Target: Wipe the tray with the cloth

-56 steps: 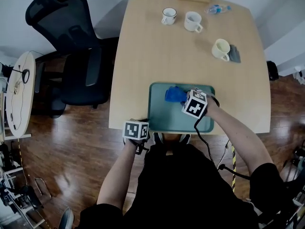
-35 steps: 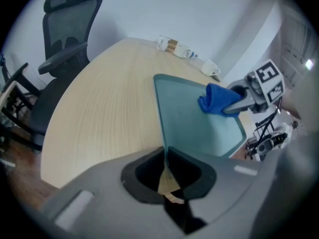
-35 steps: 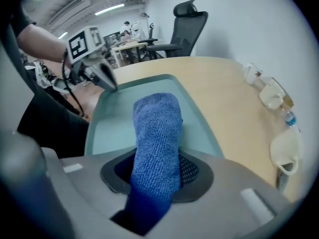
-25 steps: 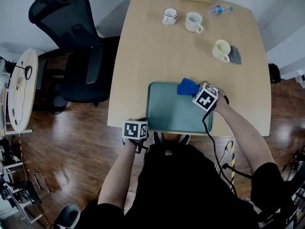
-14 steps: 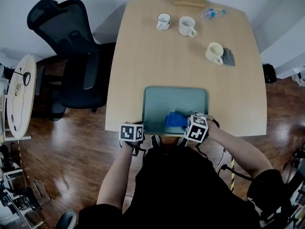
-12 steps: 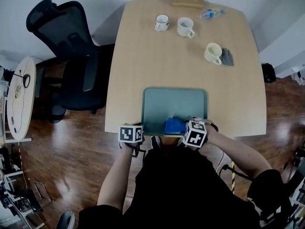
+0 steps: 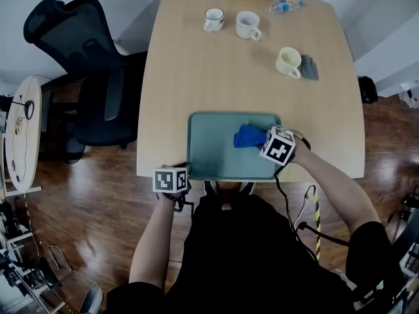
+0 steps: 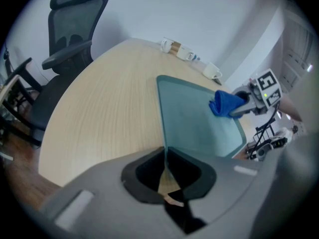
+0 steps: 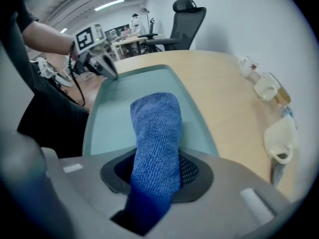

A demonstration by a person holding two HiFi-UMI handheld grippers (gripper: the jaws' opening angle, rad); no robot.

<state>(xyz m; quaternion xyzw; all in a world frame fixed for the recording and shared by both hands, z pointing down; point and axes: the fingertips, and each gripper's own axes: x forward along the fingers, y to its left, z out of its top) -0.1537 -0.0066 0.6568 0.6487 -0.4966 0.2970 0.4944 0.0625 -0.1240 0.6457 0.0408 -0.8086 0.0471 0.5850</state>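
Tray (image 7: 213, 146) sits at the lower middle of the head view, flush with the near edge of the wooden surface (image 7: 196, 70), its long axis running left to right across the frame. At far left an office chair (image 7: 78, 64) stands off the surface, well clear of the work. The left gripper (image 7: 183, 173) is at the tray's lower-left corner. Its own view shows the jaws pinched on the thin rim there, steadying the tray (image 8: 194, 118).

Right of that lies a bare stretch of tray floor, then the blue cloth (image 7: 249, 136) bunched on the right half, nearer the far rim than the near one. The right gripper (image 7: 263, 140) comes in from the cloth's right side. In its own view the jaws are clenched on the cloth (image 9: 154, 128), which stands up between them as a fat roll, its free end trailing onto the tray floor.

So the uncovered floor lies to the cloth's left, toward the pinned corner, and a stroke along the long axis looks like the natural way to cover it. Nothing rests on the tray to block that. The only limit I would expect is the left gripper at its corner. Three mugs (image 7: 247, 25) and a bottle (image 7: 283, 6) stand in the upper right, well apart from the tray.
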